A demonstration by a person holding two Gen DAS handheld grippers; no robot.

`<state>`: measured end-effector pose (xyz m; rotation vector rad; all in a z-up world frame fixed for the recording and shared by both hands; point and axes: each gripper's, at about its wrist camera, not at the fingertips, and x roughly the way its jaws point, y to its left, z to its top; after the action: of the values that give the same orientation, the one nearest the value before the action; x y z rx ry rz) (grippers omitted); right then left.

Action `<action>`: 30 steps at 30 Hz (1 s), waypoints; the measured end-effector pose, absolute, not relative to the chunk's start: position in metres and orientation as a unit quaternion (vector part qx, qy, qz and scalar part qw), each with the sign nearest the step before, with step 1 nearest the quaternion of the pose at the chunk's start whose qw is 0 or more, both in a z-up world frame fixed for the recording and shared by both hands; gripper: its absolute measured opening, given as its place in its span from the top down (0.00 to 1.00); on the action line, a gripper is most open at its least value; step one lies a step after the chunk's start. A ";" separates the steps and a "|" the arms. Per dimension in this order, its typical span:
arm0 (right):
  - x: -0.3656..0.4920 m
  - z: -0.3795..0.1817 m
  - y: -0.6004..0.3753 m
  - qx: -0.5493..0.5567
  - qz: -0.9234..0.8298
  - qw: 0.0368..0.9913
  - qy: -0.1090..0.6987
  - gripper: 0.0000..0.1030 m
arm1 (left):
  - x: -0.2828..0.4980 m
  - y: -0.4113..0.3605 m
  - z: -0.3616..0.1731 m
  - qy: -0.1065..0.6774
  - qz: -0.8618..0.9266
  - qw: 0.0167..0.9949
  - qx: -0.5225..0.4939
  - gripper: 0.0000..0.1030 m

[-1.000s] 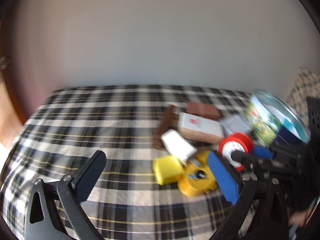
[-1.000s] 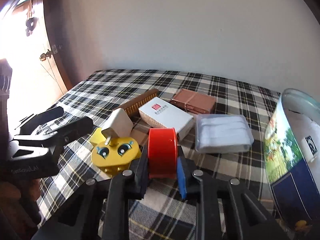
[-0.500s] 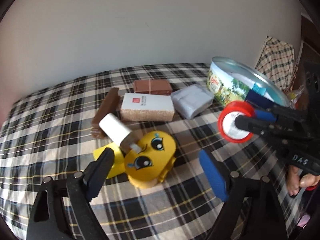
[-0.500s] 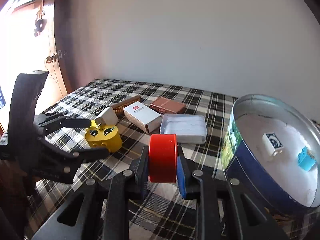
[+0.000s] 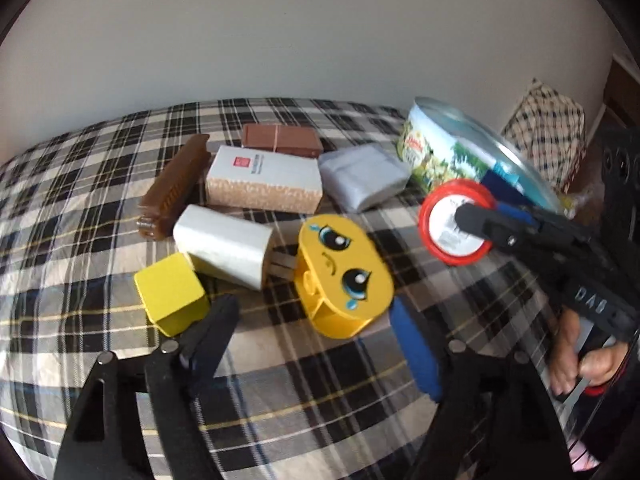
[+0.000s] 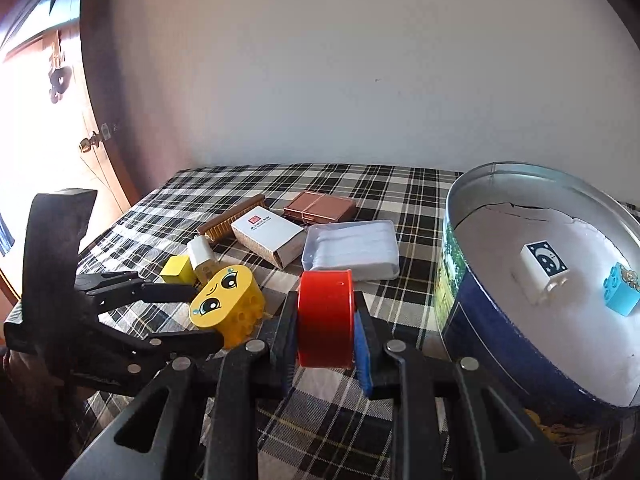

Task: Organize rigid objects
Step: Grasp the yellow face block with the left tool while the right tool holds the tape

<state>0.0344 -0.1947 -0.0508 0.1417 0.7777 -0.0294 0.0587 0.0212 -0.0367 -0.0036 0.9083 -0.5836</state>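
A yellow oval toy block with a cartoon face lies on the plaid cloth. My left gripper reaches around its near end. The jaws are closing, the block's end sits between the tips, and the pads stand clear of it. From the right wrist view the same left gripper flanks the yellow block. My right gripper is shut on a red round lid-like disc, held above the cloth beside the large round tin. The red disc shows a white label.
Inside the tin lie a white moon brick and a light blue brick. On the cloth are a yellow cube, a white charger plug, a brown brush, a white box, a brown box and a clear case.
My left gripper swung over and down to the yellow face block while its jaws narrowed. My right gripper carried the red disc sideways to the tin, then held still.
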 end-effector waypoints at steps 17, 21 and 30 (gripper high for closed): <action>0.032 -0.044 -0.202 0.072 -0.022 0.929 0.363 0.74 | 0.066 -0.009 -0.042 0.435 -0.190 0.880 -0.007 0.55; 0.030 -0.042 -0.201 0.064 -0.025 0.933 0.354 0.74 | 0.060 -0.008 -0.041 0.431 -0.202 0.880 -0.006 0.59; 0.017 -0.021 -0.210 0.084 -0.011 0.950 0.300 0.74 | 0.040 0.007 -0.027 0.379 -0.203 0.902 -0.042 0.60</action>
<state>0.0171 -0.2105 -0.0213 0.1715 0.6102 -0.0233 0.0397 0.0066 -0.0267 -0.0872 0.7835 -0.4189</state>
